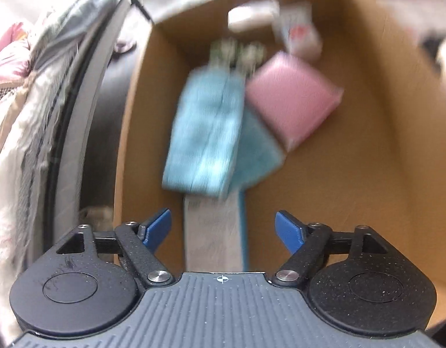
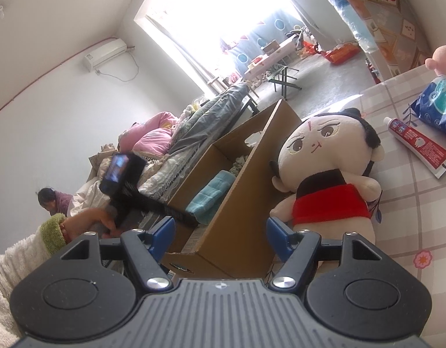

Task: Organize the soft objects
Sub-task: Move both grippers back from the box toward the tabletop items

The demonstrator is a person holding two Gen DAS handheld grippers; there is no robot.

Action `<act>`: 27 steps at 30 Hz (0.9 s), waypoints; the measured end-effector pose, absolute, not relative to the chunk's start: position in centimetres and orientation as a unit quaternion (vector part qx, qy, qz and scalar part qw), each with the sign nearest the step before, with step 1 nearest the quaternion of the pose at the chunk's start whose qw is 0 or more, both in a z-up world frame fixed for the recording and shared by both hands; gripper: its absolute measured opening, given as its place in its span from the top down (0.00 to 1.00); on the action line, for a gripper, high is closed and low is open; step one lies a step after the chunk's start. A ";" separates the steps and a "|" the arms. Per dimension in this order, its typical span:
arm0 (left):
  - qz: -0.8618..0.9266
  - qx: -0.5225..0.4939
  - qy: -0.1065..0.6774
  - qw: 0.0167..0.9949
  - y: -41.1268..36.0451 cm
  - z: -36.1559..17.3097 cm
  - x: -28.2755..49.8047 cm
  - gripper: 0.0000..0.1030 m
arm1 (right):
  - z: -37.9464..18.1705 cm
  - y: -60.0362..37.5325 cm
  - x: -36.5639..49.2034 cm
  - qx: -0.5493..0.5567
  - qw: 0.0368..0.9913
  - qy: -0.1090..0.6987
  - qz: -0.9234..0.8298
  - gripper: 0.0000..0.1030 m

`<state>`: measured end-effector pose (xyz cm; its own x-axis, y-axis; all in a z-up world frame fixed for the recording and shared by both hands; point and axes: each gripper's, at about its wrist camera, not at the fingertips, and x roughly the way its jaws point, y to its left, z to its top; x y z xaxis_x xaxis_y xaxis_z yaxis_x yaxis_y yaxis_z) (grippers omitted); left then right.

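Inside the cardboard box (image 1: pixel 367 145) a blue towel (image 1: pixel 204 133) and pink pad (image 1: pixel 292 98) already lie, while the plush doll (image 2: pixel 327 174) waits on the bed (image 2: pixel 411 217) beside it, both the left hand-held gripper (image 1: pixel 223 229) and right hand-held gripper (image 2: pixel 220 236) wide and empty.

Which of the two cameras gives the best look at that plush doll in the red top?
The right wrist view: the plush doll lies in full view, sharp, right beside the cardboard box. The left wrist view looks down into the box and shows nothing of the doll.
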<state>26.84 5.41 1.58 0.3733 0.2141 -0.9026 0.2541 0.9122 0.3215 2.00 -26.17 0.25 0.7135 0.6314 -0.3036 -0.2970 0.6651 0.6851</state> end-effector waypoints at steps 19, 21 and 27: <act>0.001 0.007 0.564 0.826 7.0 -1.8 34.1 0.07 | 0.3 -26.0 0.7 0.293 0.886 0.283 0.220 0.25; -0.003 0.014 0.540 0.841 7.0 0.0 32.5 0.05 | 0.3 -26.3 0.4 0.295 0.889 0.276 0.217 0.19; -0.039 0.012 0.462 0.886 7.1 6.3 26.8 0.02 | 0.9 -27.2 -1.1 0.286 0.902 0.248 0.209 0.04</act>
